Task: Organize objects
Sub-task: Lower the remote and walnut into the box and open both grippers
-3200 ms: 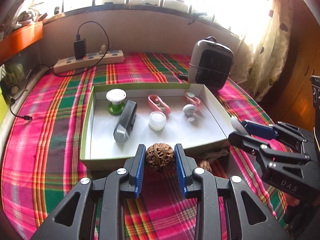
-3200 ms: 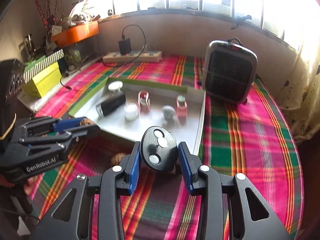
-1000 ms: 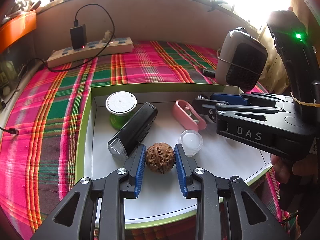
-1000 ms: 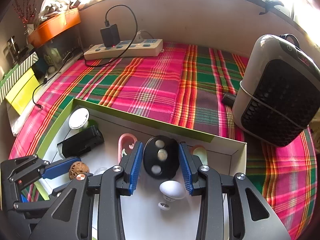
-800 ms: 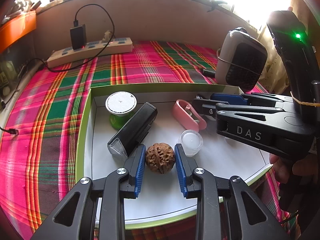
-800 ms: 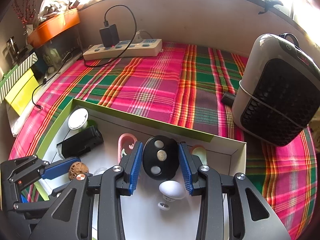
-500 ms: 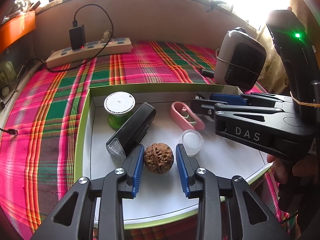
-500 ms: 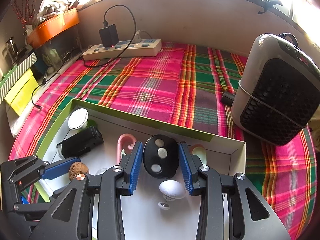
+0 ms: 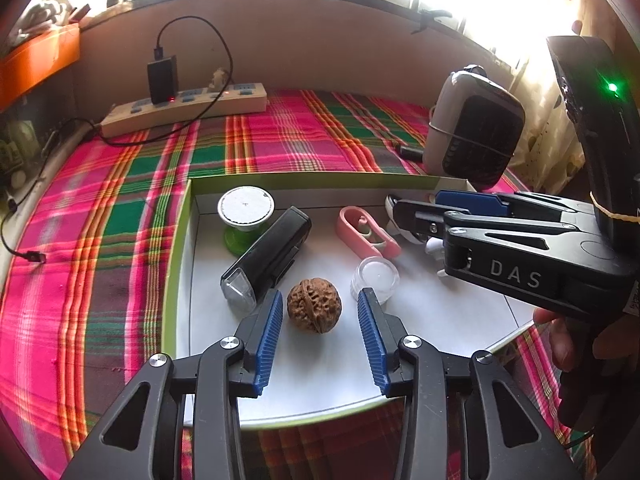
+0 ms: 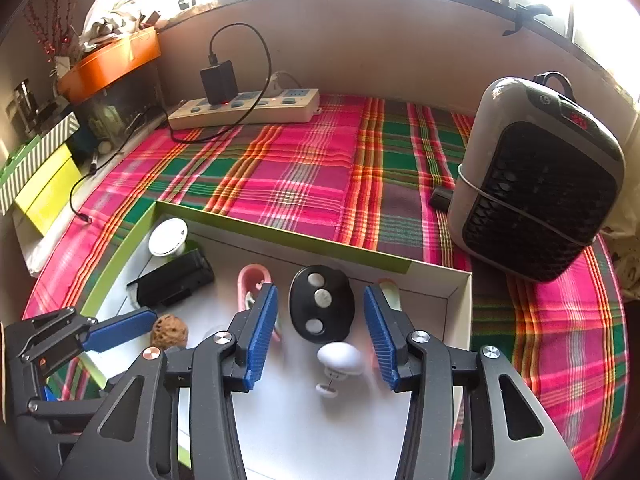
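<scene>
Walnut (image 9: 314, 311) sat on the white floor of the green-rimmed tray (image 9: 176, 256), between the left gripper (image 9: 318, 330) jaws, which were opening with clear gaps both sides, pads off the shell. Black three-button remote (image 10: 322, 304) lay flat on the tray floor near the far wall, between the right gripper (image 10: 320, 336) jaws, also opening, not pinching it. Both items looked released inside the tray, so the step in hand was letting go and clearing out. To do it well: let the jaws spread fully, then lift straight back along the fingers so no pad nudges the walnut, which could roll. Close neighbours: black flashlight (image 9: 266, 258) just left of the walnut, small clear jar (image 9: 375, 276) just right, white knob (image 10: 340, 356) right under the remote, pink clip (image 9: 366, 232) behind. Green spool (image 9: 245, 216) stood in the tray's far left corner. Tray rested on a plaid cloth (image 9: 120, 208) over the bench, heater (image 10: 536, 180) beside it.
</scene>
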Motion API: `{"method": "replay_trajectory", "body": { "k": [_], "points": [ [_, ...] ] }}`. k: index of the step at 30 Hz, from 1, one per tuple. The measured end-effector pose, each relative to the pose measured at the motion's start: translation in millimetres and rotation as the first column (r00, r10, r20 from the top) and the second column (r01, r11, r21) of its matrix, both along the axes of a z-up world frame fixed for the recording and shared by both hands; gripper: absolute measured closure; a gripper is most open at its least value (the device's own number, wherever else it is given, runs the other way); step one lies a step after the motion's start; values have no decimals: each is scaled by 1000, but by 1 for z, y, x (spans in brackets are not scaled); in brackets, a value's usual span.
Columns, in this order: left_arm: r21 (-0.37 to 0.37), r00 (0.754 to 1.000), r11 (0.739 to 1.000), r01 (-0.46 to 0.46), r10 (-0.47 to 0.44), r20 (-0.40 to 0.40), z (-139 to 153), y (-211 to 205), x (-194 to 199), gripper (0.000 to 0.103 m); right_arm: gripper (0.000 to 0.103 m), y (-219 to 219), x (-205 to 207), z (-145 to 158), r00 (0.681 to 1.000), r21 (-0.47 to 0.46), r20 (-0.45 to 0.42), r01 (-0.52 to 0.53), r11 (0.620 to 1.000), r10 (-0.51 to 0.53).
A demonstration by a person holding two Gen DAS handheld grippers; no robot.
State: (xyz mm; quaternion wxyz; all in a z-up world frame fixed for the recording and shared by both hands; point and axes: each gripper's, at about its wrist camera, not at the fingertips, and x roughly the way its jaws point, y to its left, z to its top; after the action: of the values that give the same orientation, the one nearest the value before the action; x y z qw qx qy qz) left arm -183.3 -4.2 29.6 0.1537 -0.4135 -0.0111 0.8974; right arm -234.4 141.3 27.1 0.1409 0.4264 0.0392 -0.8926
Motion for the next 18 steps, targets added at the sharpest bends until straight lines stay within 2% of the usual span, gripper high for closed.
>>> {"method": "replay_trajectory", "body": {
  "k": [18],
  "points": [
    [-31, 997, 999, -44, 42, -67, 22, -8, 43, 65, 56, 12, 53, 22, 998, -39, -61, 13, 999, -16]
  ]
}}
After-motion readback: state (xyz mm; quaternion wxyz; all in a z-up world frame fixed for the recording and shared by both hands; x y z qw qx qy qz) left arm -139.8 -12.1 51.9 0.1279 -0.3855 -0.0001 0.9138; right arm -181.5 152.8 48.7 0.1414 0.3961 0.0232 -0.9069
